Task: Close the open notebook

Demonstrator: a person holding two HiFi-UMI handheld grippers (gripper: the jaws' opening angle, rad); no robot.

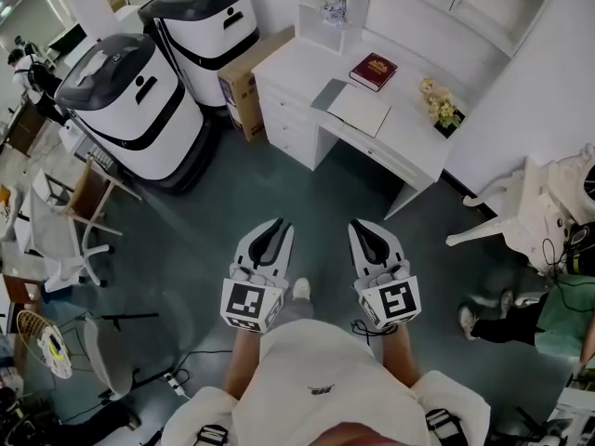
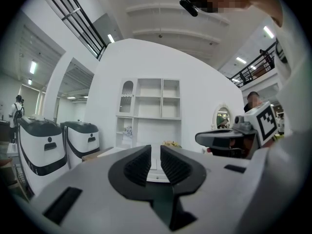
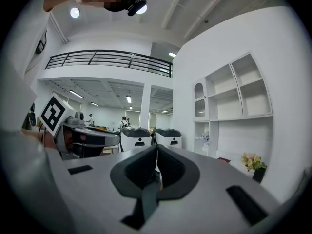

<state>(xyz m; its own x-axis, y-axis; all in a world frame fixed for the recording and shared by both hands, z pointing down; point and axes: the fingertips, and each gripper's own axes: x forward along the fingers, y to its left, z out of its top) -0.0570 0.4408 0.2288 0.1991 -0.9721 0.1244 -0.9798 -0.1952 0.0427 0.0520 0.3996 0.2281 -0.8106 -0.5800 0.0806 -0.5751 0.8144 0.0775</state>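
Observation:
The open notebook (image 1: pixel 355 109) lies flat on a white desk (image 1: pixel 409 133) well ahead of me, its pale pages facing up. A closed dark red book (image 1: pixel 373 71) rests behind it. Both grippers hang over the grey floor, well short of the desk. My left gripper (image 1: pixel 276 223) (image 2: pixel 155 152) holds nothing, and a narrow gap shows between its ribbed pads. My right gripper (image 1: pixel 361 226) (image 3: pixel 156 152) has its pads meeting with nothing between them. In the left gripper view the right gripper's marker cube (image 2: pixel 265 121) shows at the right.
Two big white-and-black machines (image 1: pixel 139 110) (image 1: pixel 209 21) and a cardboard box (image 1: pixel 246 77) stand left of the desk. Yellow flowers (image 1: pixel 442 105) sit at its right end, shelves (image 1: pixel 335 7) above it. A white chair (image 1: pixel 521 203) and a seated person (image 1: pixel 530 309) are to the right, chairs (image 1: pixel 65 230) to the left.

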